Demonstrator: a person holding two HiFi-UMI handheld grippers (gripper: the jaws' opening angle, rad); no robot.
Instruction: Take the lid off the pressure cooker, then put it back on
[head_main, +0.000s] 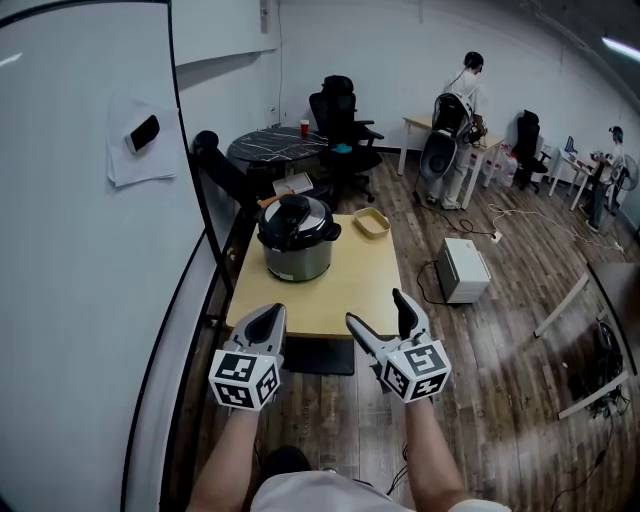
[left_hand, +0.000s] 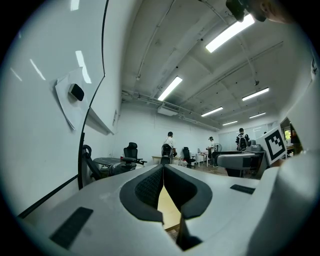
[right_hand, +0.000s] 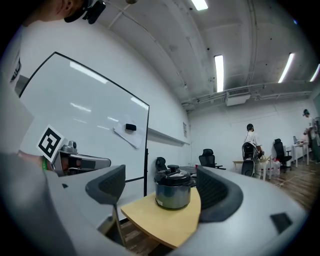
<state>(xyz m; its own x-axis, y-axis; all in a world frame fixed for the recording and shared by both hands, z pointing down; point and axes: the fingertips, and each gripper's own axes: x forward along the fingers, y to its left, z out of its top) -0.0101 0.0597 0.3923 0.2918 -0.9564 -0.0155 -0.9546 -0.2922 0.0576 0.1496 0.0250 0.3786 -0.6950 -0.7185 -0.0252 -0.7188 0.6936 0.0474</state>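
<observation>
Starting state of the lid task, shown in the head view and both gripper views. The pressure cooker (head_main: 296, 250) stands on the far half of the wooden counter (head_main: 330, 295). Its black lid (head_main: 294, 220) sits on the pot with the knob uppermost, and nothing shows it raised or tilted. A shallow yellow dish (head_main: 371, 222) lies on the counter to the cooker's right, near it but apart from it.

The left claw (head_main: 264, 322) has its jaws pressed together with nothing between them. In the left gripper view the pads meet at the tips, and only a sliver of counter shows below them. The right claw (head_main: 376, 308) has its jaws spread wide and is empty. In the right gripper view the cooker appears framed between the two pads, but it stands well beyond them, too far away to be gripped. Both claws hang at the near edge of the counter, well apart from the cooker, and neither touches anything.

Judged progress: no part of the task is done. What appears left to do is to bring a claw to the lid's handle, free the lid and lift it clear of the pot, then set it back and seat it. Whether the lid is locked by a twist cannot be told from these views.

Background, not part of the task: a whiteboard (head_main: 80, 250) at left, an office chair (head_main: 340, 110), a white box (head_main: 465, 268) on the floor, and people at far desks
</observation>
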